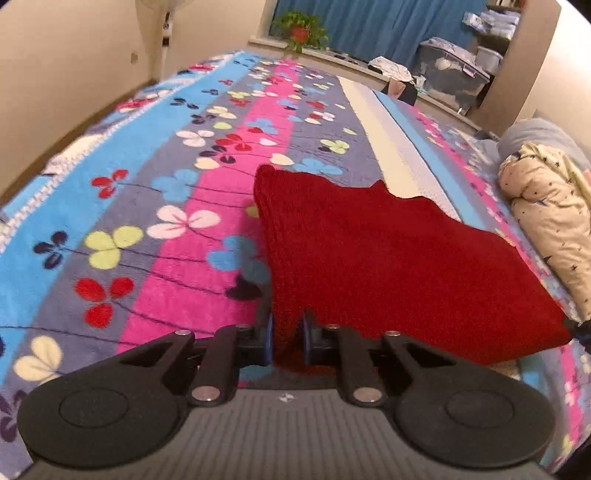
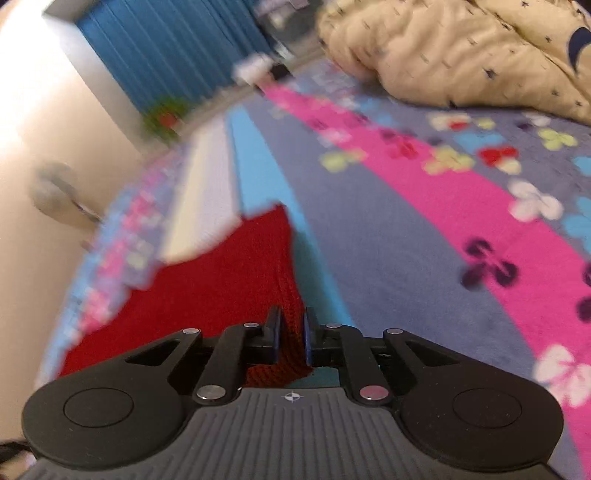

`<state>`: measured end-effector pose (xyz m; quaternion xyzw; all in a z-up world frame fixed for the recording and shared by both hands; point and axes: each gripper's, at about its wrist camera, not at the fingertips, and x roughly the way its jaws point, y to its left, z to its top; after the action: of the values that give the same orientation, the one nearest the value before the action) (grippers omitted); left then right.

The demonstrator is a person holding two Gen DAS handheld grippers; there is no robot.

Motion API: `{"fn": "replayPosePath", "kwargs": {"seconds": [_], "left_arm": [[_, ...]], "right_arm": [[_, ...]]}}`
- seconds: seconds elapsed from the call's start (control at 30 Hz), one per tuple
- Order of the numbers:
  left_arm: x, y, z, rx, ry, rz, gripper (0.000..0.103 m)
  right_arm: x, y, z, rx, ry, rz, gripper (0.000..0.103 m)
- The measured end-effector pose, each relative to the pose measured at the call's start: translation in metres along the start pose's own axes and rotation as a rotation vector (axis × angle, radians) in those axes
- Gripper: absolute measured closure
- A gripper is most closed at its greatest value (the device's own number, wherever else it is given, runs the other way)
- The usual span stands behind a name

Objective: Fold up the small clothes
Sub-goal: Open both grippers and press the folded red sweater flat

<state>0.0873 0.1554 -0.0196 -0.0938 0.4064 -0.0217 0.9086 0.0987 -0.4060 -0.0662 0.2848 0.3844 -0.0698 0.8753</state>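
A dark red knitted garment [image 1: 388, 266] is stretched over the flowered bedspread [image 1: 155, 206], held up at its near edge. My left gripper [image 1: 287, 334] is shut on the garment's near left corner. My right gripper [image 2: 291, 334] is shut on the garment's [image 2: 207, 291] other near corner. The right gripper's tip shows at the far right of the left wrist view [image 1: 578, 328], at the garment's right corner. The right wrist view is blurred by motion.
A rolled cream quilt with star print [image 1: 550, 206] lies on the bed's right side, also in the right wrist view [image 2: 461, 48]. A potted plant [image 1: 301, 31], storage bins [image 1: 450, 74] and blue curtains stand beyond the bed. A wall runs along the left.
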Motion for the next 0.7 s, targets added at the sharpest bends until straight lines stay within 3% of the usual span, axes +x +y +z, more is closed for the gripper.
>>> {"fn": "replayPosePath", "kwargs": {"seconds": [0.07,0.13,0.17,0.2,0.3,0.37,0.43,0.5,0.57,0.6,0.7], "left_arm": [[0.022,-0.002,-0.007,0.019,0.077,0.066,0.083],[0.037,-0.006,-0.011,0.046,0.131,0.140,0.066],[0.034,-0.009,-0.010,0.063,0.111,0.169,0.054],[0.025,-0.015,-0.011,0.093,0.067,0.201,0.052],[-0.001,-0.037,-0.016,0.232,-0.113,0.239,0.052],[-0.005,-0.047,-0.019,0.273,-0.166,0.228,0.052],[0.004,-0.052,-0.021,0.305,-0.133,0.203,0.052],[0.030,-0.054,-0.027,0.325,-0.007,0.227,0.051],[0.054,-0.052,-0.035,0.327,0.115,0.261,0.046],[0.054,-0.052,-0.034,0.305,0.110,0.268,0.045],[0.040,-0.056,-0.028,0.272,0.065,0.250,0.044]], "right_arm": [[0.023,-0.008,-0.007,0.035,0.101,-0.035,0.088],[0.023,-0.005,-0.012,0.035,0.090,-0.078,0.077],[0.016,-0.002,-0.012,0.014,0.064,-0.098,0.067],[0.009,0.002,-0.011,-0.010,0.031,-0.111,0.063],[-0.026,0.014,-0.010,-0.073,-0.142,-0.158,0.061],[-0.036,0.019,-0.012,-0.110,-0.195,-0.133,0.057],[-0.031,0.017,-0.015,-0.105,-0.170,-0.081,0.056],[-0.016,0.013,-0.018,-0.094,-0.096,-0.080,0.056],[0.010,0.009,-0.025,-0.129,0.041,-0.120,0.056],[0.017,0.007,-0.029,-0.137,0.073,-0.136,0.055],[0.014,0.010,-0.026,-0.136,0.045,-0.142,0.048]]}}
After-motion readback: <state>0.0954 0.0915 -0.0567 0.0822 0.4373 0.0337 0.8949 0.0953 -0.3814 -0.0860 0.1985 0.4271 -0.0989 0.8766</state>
